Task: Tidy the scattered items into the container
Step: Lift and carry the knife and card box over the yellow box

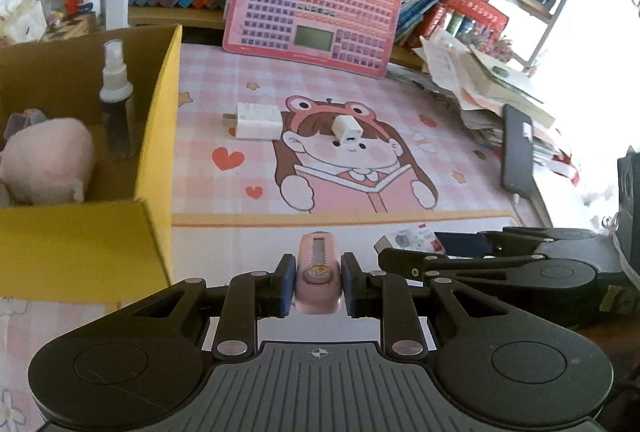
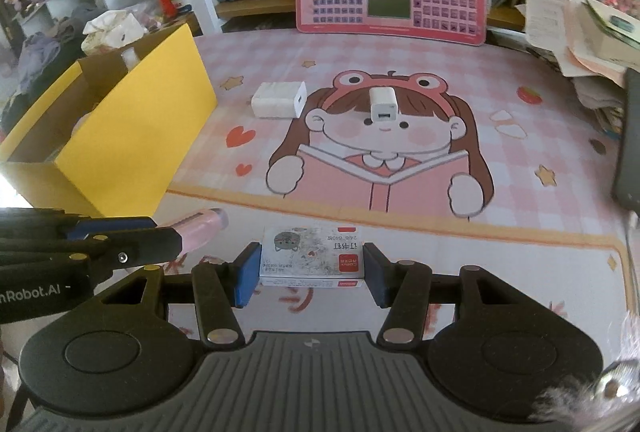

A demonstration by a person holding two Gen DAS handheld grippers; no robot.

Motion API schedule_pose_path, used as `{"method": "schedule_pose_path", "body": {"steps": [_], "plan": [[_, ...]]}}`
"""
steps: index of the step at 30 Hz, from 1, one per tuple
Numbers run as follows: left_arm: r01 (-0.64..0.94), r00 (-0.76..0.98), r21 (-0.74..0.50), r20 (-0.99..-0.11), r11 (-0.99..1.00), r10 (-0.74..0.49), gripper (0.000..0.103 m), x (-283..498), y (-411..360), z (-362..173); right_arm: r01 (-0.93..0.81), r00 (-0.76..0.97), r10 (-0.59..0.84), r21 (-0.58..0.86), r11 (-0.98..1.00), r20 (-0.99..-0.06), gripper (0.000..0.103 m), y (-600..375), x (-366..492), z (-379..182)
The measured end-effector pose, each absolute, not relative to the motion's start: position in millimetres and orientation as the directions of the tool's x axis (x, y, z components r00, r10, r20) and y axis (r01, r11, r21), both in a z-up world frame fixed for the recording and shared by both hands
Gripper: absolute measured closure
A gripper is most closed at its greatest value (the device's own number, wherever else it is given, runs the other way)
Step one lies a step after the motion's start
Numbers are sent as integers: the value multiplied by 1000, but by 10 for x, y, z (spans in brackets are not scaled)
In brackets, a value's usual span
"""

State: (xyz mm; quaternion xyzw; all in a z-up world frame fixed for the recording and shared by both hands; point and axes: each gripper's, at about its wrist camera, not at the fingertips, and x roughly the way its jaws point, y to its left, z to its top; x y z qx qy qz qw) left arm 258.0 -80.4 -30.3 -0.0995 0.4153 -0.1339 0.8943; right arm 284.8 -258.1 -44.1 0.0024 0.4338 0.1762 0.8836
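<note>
Two white chargers, one large (image 1: 256, 121) and one small (image 1: 347, 129), are seen on the counter (image 1: 460, 152) ahead of both claws. A pink gadget (image 1: 318, 280) is clamped in the left claw (image 1: 318, 286); a staple box (image 2: 312, 256) is gripped by the right claw (image 2: 311, 274). The yellow box (image 1: 160, 136), ahead-left, is cut off, its contents partly hidden.

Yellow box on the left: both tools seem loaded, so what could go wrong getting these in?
1. The left tool pinches only the rear of the pink utility knife; it may pivot or slip in transit.
2. The right tool brackets the staple box, but pad contact is unclear, so it might drop.
3. The spray bottle stands upright inside the yellow box; dropped items could topple it.
</note>
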Motion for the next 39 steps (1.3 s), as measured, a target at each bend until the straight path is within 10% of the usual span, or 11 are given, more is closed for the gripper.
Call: {"method": "schedule_pose_path", "body": {"steps": [39], "plan": [[65,639,-412,-682,909,-355,80,1015,1117,-255,-377,542,300,91,922,-785,52,-901,1081,-296]]}}
